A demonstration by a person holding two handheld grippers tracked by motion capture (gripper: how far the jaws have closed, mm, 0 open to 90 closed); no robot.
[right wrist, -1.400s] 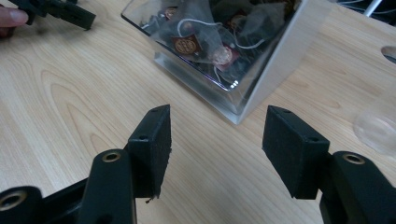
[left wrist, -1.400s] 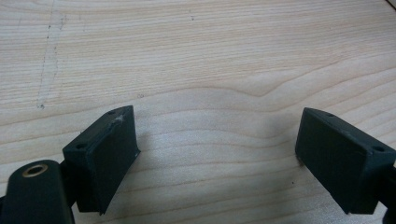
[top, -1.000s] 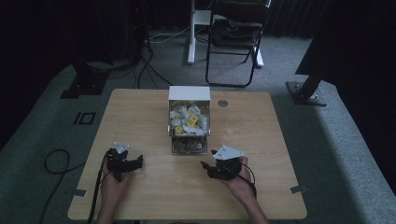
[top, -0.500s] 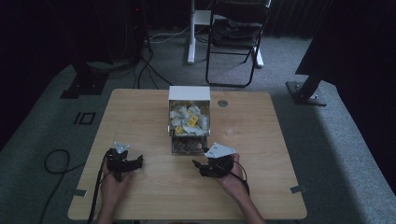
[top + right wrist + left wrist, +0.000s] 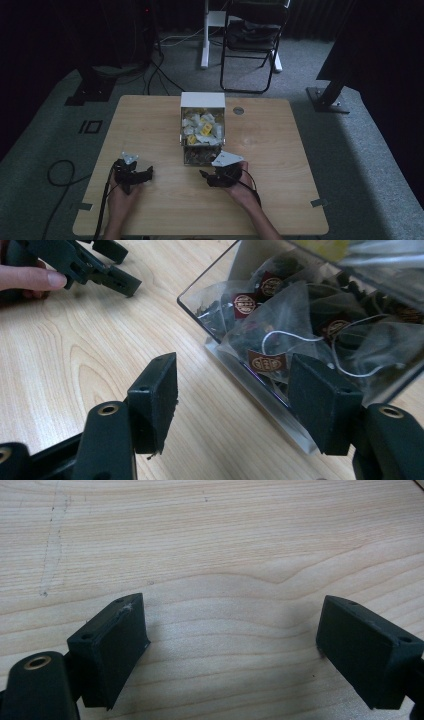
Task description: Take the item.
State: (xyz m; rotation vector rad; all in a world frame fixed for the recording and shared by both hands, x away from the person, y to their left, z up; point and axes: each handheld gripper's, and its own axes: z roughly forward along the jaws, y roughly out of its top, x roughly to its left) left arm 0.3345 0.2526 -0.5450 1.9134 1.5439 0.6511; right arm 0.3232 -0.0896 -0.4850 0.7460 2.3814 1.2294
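Two grippers parked on a pale wood table, with a clear box of tea bags in the middle.

Nearest the person, the left gripper sits low on the table, its blocky matte-black jaws spread wide over bare, wavy wood grain with nothing between them. The right gripper, with a grey three-cornered plate on top, is just beside the near end of the clear plastic box, jaws also wide apart and gripping nothing. Through the box's glossy see-through wall you can see mesh pyramid tea bags with strings and dark red round-logo tags. Further back the box holds white and yellow packets. Beyond the table there's a black folding chair on grey carpet.
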